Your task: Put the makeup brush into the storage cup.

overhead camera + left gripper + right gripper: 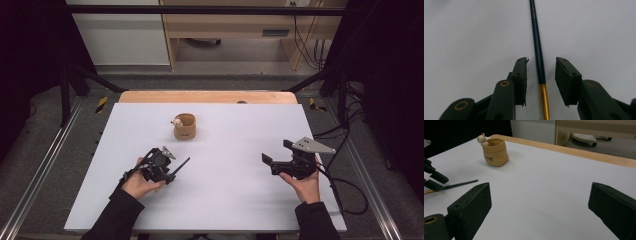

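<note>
Left tongs (172,172) are lying low over the white surface (225,200) in the high view, held by the person's left hand (140,184), with a thin dark paintbrush (182,165) poking out ahead of them toward the right. Right tongs (277,155) are sitting well apart on the other side, spread wide in the right hand (302,184). A small tan pouch-shaped pot (184,126) is standing farther back near the middle.

Looking along the left tongs (541,71), the jaws are standing apart on either side of the paintbrush (537,42), not touching it; its gold ferrule (544,100) is lying between the jaw bases.

Looking along the right tongs (539,202), the jaws are gaping with bare surface (549,185) between them. The pot (494,152) is standing upright far left, a little round-headed figure (482,139) on its rim, and the paintbrush (461,184) is lying nearer, at the left edge.
</note>
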The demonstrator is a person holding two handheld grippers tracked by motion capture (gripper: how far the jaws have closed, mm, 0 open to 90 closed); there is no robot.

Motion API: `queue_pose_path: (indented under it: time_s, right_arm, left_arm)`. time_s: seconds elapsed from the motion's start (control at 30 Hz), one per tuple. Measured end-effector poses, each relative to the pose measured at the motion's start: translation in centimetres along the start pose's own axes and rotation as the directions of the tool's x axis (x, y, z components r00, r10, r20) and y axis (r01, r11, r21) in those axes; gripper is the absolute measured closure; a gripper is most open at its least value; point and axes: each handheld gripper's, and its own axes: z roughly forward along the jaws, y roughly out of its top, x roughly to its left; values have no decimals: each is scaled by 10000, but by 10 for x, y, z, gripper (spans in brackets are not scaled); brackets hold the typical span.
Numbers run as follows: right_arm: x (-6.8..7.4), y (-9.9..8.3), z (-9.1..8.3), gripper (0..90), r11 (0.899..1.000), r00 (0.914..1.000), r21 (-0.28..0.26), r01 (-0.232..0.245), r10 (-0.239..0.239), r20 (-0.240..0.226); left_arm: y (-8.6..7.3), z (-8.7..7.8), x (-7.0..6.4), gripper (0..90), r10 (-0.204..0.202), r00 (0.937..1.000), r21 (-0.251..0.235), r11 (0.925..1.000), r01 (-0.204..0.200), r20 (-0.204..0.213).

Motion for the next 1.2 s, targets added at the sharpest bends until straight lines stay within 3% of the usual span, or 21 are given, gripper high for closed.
queue_pose_path:
  time_s: [0.3,0.5,0.77,1.2]
  right_arm:
    - [1,0,0,50,10000,10000,37,2,-2,-12]
    - [0,0,1,50,10000,10000,52,16,-15,-38]
    - [1,0,1,50,10000,10000,66,41,-40,-60]
    - [1,-1,2,50,9999,10000,107,20,-20,-74]
  left_arm:
    - [1,6,-3,712,73,9999,219,9997,-76,111]
    - [1,6,-2,751,-95,9996,259,9996,88,263]
    - [1,6,-5,827,-42,9998,259,9997,36,208]
    - [0,6,-5,831,-34,9999,121,9999,32,156]
